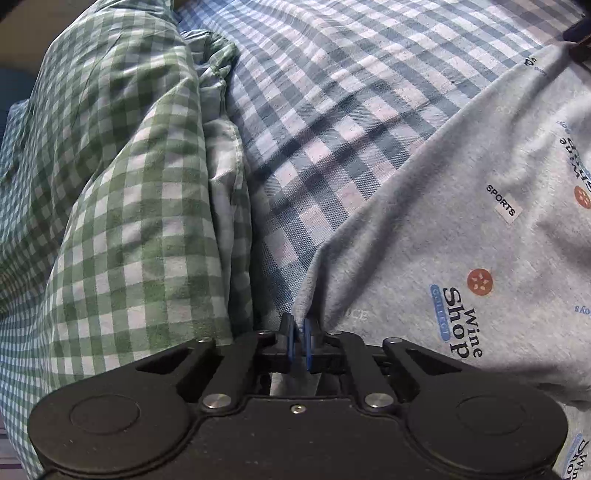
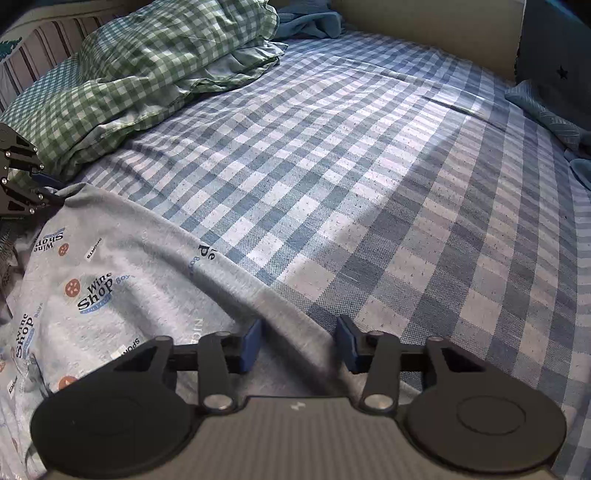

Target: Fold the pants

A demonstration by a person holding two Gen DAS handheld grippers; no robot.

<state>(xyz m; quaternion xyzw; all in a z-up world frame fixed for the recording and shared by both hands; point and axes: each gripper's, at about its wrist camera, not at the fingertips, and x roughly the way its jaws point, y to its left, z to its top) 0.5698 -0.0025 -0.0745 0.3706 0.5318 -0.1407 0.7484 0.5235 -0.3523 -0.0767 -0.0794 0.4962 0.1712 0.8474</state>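
Grey pants printed with "Wine Shop" and "SPORTS" lie spread on a blue checked bed sheet. My left gripper is shut on a corner of the pants, with the cloth pinched between its blue pads. In the right wrist view it shows at the far left, at the pants' far corner. My right gripper points down over the pants' near edge. Its blue pads stand apart, and the cloth's edge runs between them unpressed.
A bunched green checked duvet lies close beside the left gripper. The sheet stretches flat to the right. A blue cloth, a beige bed wall and a dark star pillow line the far side.
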